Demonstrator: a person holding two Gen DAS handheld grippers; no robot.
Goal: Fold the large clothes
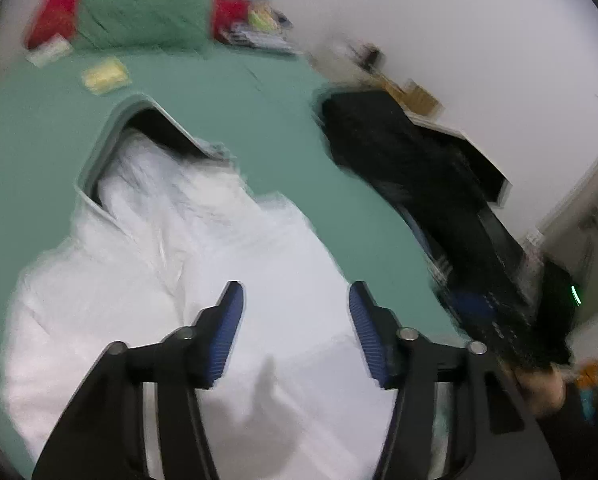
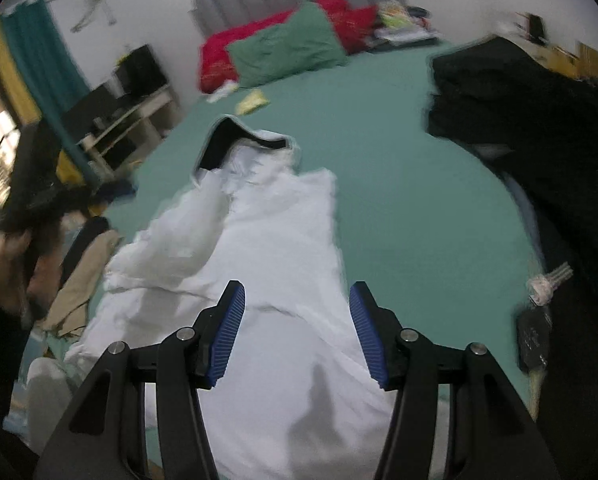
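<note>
Both tongs, left [image 1: 296,292] and right [image 2: 296,292], hang wide open, gripping nothing, above the white hooded garment [image 2: 267,248] sprawled mid-frame on the green bed [image 2: 411,208]. Risk: its left side's rumpled, so a grab could bunch layers and skew the fold.

No readable text or labels show anywhere.

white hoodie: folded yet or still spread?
Partly folded. The white hoodie lies on the green bed, hood open, a crumpled sleeve across its front; body still long.
</note>
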